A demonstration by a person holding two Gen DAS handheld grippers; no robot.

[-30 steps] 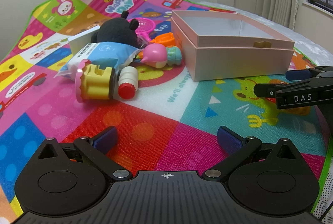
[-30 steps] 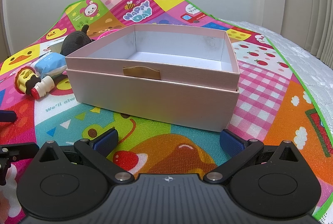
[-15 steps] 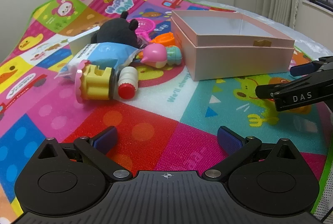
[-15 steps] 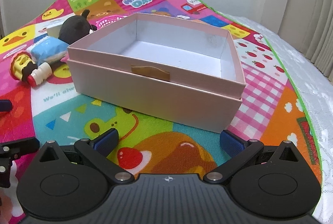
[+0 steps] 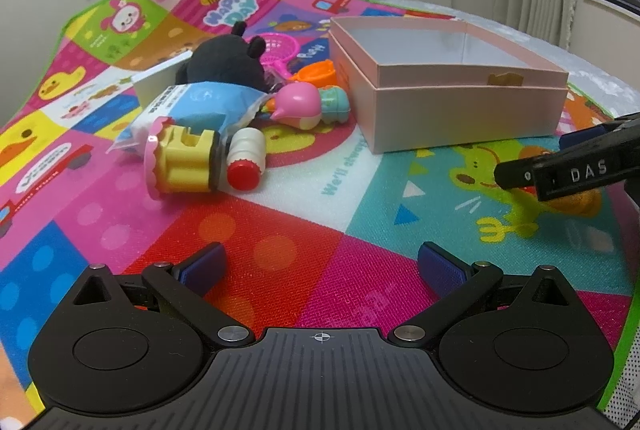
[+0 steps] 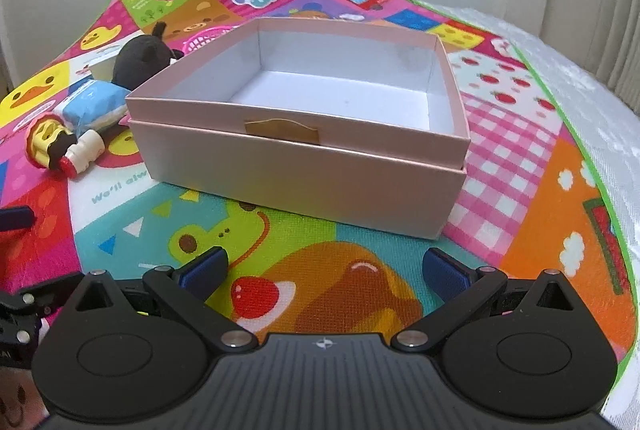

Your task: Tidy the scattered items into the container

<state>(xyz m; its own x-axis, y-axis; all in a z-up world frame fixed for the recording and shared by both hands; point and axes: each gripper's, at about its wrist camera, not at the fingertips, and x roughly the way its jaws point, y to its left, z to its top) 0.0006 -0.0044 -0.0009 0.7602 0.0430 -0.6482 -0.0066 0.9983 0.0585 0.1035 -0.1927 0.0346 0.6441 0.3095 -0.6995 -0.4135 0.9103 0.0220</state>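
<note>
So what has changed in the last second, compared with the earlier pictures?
The right claw rose and tipped down over the pink cardboard box, seeing deeper inside. Nothing was gripped or released. The left claw, both claws' open jaws and the toy pile stayed as before.

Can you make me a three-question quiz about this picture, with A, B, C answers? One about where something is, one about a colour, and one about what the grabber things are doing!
1. Where is the black plush toy?
A. Inside the box
B. On the play mat beside the box
C. Held by a gripper

2. What colour is the cap of the small white bottle?
A. Red
B. Green
C. Purple

3. What is the left hand-held gripper doing?
A. Squeezing a toy
B. Shut with nothing in it
C. Open with nothing in it

Answers:
1. B: it lies on the play mat among the other toys, and the pink box shows only its white inside.
2. A: the round end facing the left wrist camera is red.
3. C: its blue fingers stand wide apart over bare mat; the right hand-held gripper looks the same.
</note>
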